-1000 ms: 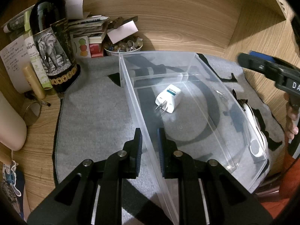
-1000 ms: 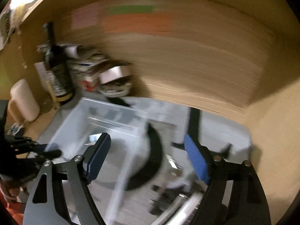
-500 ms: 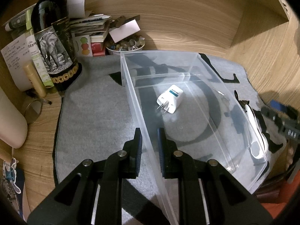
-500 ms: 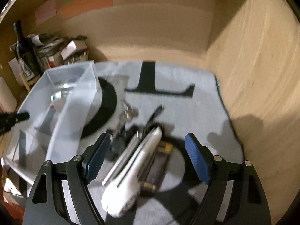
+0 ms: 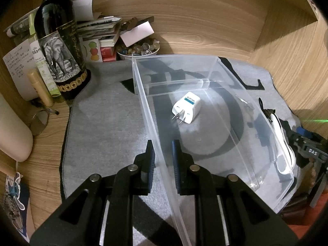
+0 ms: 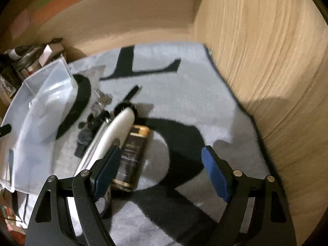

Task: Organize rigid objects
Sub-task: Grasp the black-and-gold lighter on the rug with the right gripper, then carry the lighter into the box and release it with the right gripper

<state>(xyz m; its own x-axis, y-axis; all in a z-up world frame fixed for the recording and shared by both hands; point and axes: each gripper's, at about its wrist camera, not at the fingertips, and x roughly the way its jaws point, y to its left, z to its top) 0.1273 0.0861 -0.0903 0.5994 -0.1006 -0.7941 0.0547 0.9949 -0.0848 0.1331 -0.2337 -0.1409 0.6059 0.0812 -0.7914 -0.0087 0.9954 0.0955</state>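
Observation:
A clear plastic bin (image 5: 217,61) stands on a grey mat (image 5: 106,114); a white plug adapter (image 5: 187,109) lies inside it. My left gripper (image 5: 162,157) is shut on the bin's left wall. My right gripper (image 6: 162,164) is open and empty, low over the mat to the right of the bin (image 6: 41,102). Beside its left finger lie a white elongated device (image 6: 116,129), a black and gold case (image 6: 132,149), a metal pen-like item (image 6: 94,143), keys (image 6: 102,100) and small dark items (image 6: 88,131). The right gripper also shows in the left wrist view (image 5: 309,149).
A dark wine bottle (image 5: 59,41), stacked papers and boxes (image 5: 98,30) and a bowl of stones (image 5: 139,48) crowd the back left corner. Wooden walls (image 6: 266,61) close in the back and right. A cream roll (image 5: 12,131) lies at the left.
My right gripper has swung right and down from over the bin to low over the items on the mat. The left gripper has held still on the bin wall.

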